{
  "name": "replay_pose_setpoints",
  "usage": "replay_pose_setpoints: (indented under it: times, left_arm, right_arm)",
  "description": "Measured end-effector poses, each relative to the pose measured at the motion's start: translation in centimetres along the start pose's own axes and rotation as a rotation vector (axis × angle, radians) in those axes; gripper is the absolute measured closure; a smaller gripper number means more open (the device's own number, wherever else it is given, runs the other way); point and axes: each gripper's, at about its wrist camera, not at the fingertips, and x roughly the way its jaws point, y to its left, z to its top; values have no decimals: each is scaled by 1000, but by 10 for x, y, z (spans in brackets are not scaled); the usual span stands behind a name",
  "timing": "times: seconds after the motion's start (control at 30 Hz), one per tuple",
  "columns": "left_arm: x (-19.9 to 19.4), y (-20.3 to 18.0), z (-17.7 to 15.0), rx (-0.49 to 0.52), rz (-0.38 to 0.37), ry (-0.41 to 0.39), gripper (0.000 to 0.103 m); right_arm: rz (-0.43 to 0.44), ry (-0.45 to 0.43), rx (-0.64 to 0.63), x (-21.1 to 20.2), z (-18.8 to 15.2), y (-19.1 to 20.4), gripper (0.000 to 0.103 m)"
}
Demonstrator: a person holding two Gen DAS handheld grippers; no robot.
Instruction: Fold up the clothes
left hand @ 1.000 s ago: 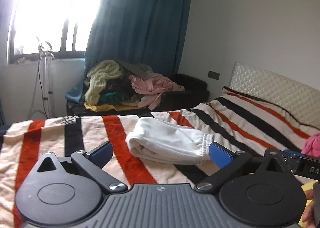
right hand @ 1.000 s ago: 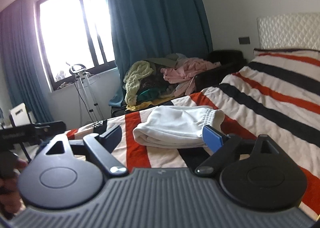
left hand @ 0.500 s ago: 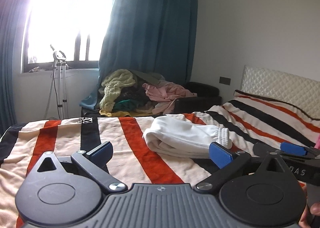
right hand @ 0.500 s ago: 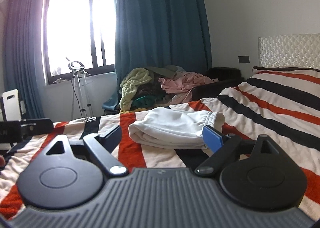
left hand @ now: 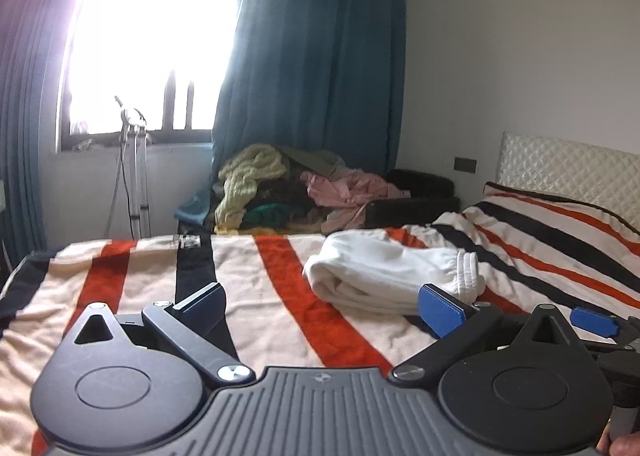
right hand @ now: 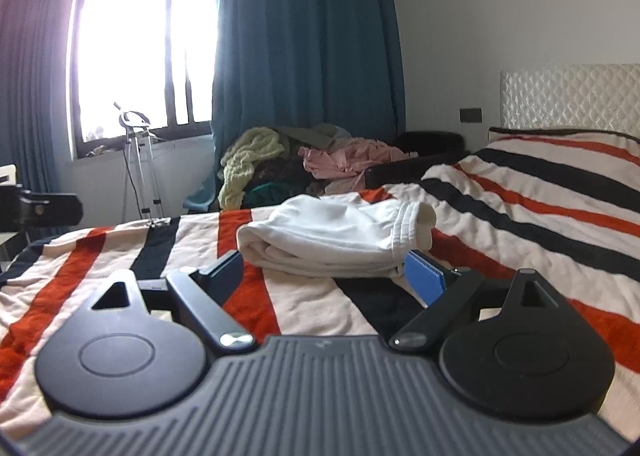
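On the striped bed (left hand: 280,288) ahead of me lies the folded white garment (left hand: 384,276), a thick bundle with its ribbed band turned toward three o'clock, sitting at about one o'clock from my left tongs (left hand: 320,306). Those tongs are spread wide with nothing between the pads, hovering over the blanket short of the bundle. From the right wrist view the same white garment (right hand: 336,234) sits at twelve o'clock, just beyond my right tongs (right hand: 332,274), which are also spread and hold nothing; the blue pad (right hand: 424,278) at three o'clock is just beside the bundle's near corner, though I cannot tell whether it touches. Beyond the bed's far edge, at twelve o'clock, a heap of clothes (right hand: 304,163) is piled below the blue curtain (right hand: 304,35), with the bright window (right hand: 140,47) at ten o'clock.
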Motion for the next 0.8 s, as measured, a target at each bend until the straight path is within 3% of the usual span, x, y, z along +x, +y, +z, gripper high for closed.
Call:
replay_pose_setpoints:
  times: [0.3,0.8]
  left_arm:
    - [2,4,-16,6,-12,44,0]
    - [0,5,-21,-17,-6,29,0]
  right_arm:
    - [0,30,42,5,-1,-2,14]
    - [-14,37,67,5,-1,-4,14]
